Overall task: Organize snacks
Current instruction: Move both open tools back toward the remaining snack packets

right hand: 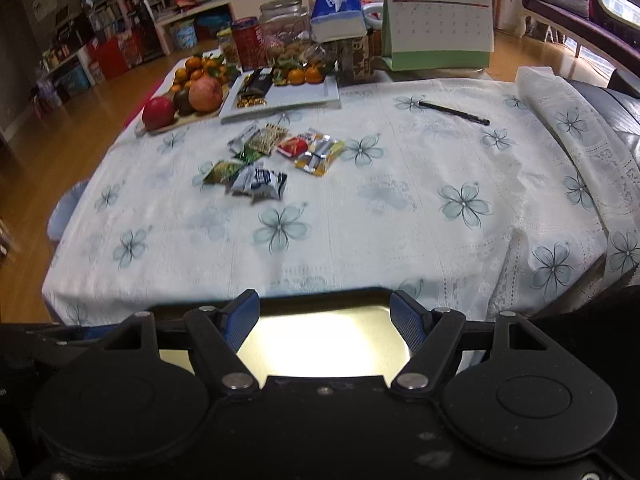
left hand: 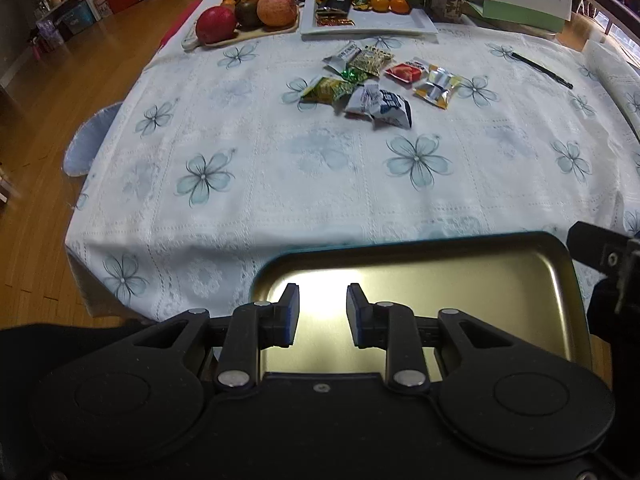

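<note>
Several small snack packets lie in a loose cluster on the flowered tablecloth, mid-table. A shiny metal tray with a dark rim sits at the table's near edge, bare inside. My left gripper hovers over the tray, jaws apart with nothing between them. My right gripper hangs over the same tray with its jaws wide and nothing in them. A white rectangular plate at the far side carries some wrapped snacks and small oranges.
A wooden board of fruit stands at the far left. A desk calendar, tissue box and jars line the back. A black pen lies at the right, beside a rolled cloth.
</note>
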`<state>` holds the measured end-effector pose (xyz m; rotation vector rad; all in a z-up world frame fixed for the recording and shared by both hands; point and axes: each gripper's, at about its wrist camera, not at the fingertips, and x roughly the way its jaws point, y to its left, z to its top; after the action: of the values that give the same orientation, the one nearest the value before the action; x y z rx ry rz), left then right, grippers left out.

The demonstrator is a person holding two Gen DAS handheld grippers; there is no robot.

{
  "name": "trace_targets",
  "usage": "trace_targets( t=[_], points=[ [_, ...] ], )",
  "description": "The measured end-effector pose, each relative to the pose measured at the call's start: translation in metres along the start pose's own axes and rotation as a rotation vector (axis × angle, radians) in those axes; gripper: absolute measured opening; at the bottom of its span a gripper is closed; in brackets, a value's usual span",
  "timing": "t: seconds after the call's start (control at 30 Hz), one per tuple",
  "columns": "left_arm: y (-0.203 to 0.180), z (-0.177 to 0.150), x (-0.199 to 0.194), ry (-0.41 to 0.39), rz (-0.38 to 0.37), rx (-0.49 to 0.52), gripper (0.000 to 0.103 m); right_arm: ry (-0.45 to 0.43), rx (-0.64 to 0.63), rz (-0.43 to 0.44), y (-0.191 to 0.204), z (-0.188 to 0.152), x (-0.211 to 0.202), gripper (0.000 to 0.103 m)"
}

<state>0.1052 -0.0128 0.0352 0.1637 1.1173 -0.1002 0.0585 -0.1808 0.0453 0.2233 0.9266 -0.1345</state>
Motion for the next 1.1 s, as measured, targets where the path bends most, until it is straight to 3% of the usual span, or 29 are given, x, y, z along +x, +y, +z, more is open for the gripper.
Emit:
trace_targets(
  t=[0.27, 0.5, 0.57, 0.73, 0.93, 1.1],
  points=[
    [0.014, 0.055, 0.016, -0.033, -0.009, 0.015, 0.037, 0.085, -0.044, 0.054, 0.004, 0.062, 0.042, 0.075],
    [0.022, 0.110, 0.046, -0.050, -0.021, 0.015, 0.037, 0.071, -0.101, 0.053, 0.010, 0.110, 0.098, 0.073],
    [0.024, 0.124, 0.056, -0.049, -0.028, 0.017, 0.037, 0.101, -0.075, 0.063, 0.007, 0.125, 0.117, 0.066],
    [0.031, 0.160, 0.081, -0.046, -0.067, -0.024, 0.037, 0.191, 0.003, 0.095, 0.000, 0.161, 0.171, 0.060],
    [0.042, 0.195, 0.113, 0.014, -0.135, -0.118, 0.037, 0.243, 0.132, 0.112, -0.009, 0.194, 0.227, 0.053],
    [0.046, 0.211, 0.135, 0.057, -0.145, -0.159, 0.036, 0.273, 0.223, 0.100, -0.014, 0.208, 0.264, 0.049]
  ],
)
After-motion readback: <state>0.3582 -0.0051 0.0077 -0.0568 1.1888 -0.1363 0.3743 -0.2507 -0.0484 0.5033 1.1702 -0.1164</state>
